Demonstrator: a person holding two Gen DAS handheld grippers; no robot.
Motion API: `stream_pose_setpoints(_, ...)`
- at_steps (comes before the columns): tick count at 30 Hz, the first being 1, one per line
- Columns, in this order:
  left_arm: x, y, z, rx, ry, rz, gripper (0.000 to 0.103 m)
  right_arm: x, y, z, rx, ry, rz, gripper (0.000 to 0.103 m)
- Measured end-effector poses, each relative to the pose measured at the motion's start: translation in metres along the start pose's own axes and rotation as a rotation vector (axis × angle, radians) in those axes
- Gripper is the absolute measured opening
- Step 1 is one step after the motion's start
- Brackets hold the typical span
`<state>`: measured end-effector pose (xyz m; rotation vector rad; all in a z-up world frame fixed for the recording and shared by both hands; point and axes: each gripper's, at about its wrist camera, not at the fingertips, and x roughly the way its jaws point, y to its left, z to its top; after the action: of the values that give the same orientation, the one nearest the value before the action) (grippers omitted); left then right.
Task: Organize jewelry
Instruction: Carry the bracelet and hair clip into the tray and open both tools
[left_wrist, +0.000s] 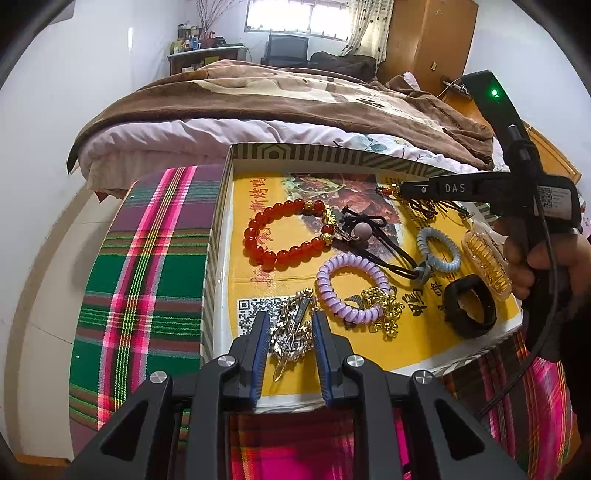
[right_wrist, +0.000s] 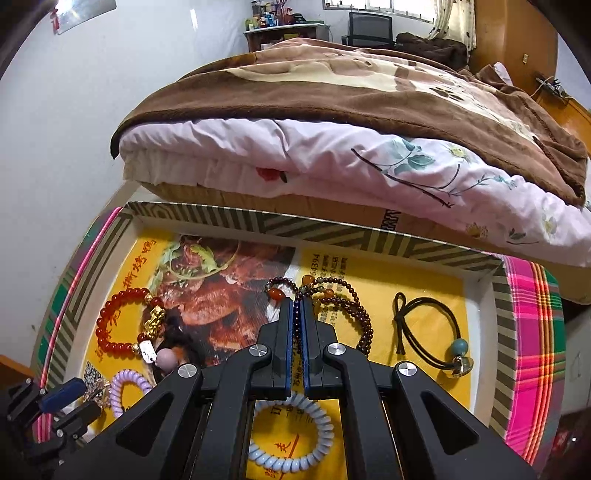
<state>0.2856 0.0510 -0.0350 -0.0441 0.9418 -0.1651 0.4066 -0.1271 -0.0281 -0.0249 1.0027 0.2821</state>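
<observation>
left gripper (left_wrist: 289, 332) jaws apart | spiky silver hairpin (left_wrist: 291, 334) | glossy red bead bracelet (left_wrist: 286, 236)

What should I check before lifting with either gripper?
1. Right gripper shut on dark bead necklace: ok.
2. Necklace free of the tray floor: cannot tell.
3. Left gripper open around the silver hair clip: ok.
4. Gold chain outside the left jaws: ok.
5. Clip untangled from the silver chain beneath: cannot tell.
</observation>
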Motion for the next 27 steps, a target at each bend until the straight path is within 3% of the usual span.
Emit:
stream_pose_setpoints(5, 0.0, -0.003, 0.0, -0.002, 0.0, -0.001, 0.029, 0.002, -0.004, -0.001, 0.016, 0.007, 0.01, 0.004)
stream_pose_setpoints(11, -0.001, -0.003, 0.001, -0.007, -0.002, -0.006, 0.035, 0.0, -0.002, -0.002, 0.009, 0.006, 0.011, 0.013)
stream_pose_setpoints(13, -0.002, -0.004, 0.002, -0.001, -0.006, -0.01, 0.043, -0.001, -0.002, -0.003, 0.009, 0.003, 0.01, 0.014)
stream_pose_setpoints(20, -0.007, -0.004, 0.003, -0.005, -0.014, -0.006, 0.054, -0.009, -0.001, -0.006, 0.011, -0.015, 0.017, 0.017)
stream_pose_setpoints(27, -0.016, -0.009, 0.004, -0.005, -0.027, 0.013, 0.07, -0.019, -0.001, -0.008, 0.015, -0.031, 0.029, 0.035)
